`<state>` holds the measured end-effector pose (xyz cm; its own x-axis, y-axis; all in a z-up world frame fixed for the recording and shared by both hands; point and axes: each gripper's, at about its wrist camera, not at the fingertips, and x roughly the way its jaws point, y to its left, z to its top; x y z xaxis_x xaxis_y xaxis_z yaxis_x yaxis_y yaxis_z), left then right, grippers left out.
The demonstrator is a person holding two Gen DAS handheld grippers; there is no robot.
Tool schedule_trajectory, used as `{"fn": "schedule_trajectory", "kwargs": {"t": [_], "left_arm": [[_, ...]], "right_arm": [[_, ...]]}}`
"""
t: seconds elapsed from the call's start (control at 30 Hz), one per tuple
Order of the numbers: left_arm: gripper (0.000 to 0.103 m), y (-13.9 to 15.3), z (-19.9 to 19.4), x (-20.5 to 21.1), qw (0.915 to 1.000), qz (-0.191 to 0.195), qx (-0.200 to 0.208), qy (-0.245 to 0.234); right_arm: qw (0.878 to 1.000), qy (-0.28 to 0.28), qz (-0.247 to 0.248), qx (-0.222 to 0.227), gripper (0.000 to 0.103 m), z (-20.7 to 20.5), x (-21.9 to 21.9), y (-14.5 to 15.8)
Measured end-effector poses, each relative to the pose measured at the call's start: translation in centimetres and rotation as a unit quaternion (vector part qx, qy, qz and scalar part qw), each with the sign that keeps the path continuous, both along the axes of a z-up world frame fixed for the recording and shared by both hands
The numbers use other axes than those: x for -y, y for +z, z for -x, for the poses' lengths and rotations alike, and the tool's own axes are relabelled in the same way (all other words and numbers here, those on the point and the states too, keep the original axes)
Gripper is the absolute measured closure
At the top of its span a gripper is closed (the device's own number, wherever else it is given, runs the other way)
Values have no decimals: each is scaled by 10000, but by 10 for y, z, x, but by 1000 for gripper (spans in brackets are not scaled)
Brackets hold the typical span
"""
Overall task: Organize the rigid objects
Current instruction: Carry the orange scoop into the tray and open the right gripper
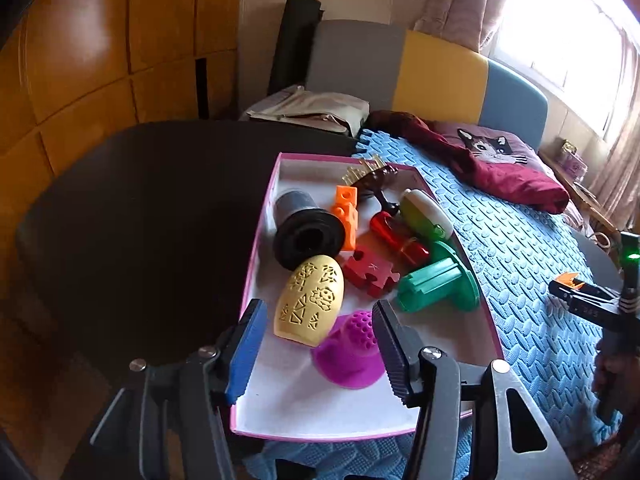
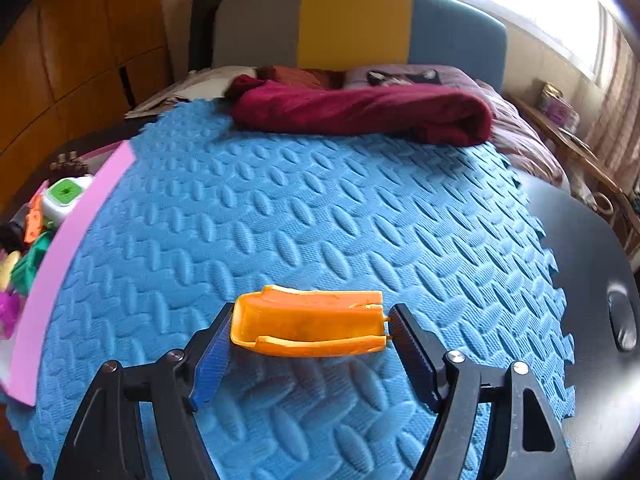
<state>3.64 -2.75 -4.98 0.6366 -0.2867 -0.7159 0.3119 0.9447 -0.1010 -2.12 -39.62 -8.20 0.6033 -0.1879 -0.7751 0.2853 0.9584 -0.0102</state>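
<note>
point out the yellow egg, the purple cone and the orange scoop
yellow egg [image 1: 310,300], left wrist view, patterned side
purple cone [image 1: 352,354], left wrist view, flared skirt
orange scoop [image 2: 310,322], right wrist view, hollow middle

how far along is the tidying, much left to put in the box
Mostly done: the pink-rimmed box already holds the yellow egg, purple cone, black spool, red puzzle piece and green part. The left gripper is open above them, holding nothing. In hand: the right gripper grips the orange piece over the blue mat. That piece looks like the last one.
</note>
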Motion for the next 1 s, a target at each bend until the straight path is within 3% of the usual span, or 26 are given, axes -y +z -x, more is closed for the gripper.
{"fn": "schedule_trajectory", "kwargs": {"t": [0.27,0.5,0.7,0.87,1.0], "left_arm": [[47,1,0,-1,10000,-18,6,53],[47,3,0,-10,9999,26,41,163],[47,6,-6,-28,9991,73,103,413],[47,1,-8,-37,9985,76,56,536],[47,-3,-8,-38,9985,73,21,536]], "right_arm": [[9936,874,-475,541,27,3,-61,35],[9716,2176,-609,699,27,-5,-146,55],[9572,2785,-600,516,26,-14,-193,47],[9540,2928,-591,266,26,-26,-209,31],[9520,3019,-474,-196,26,-35,-221,6]]}}
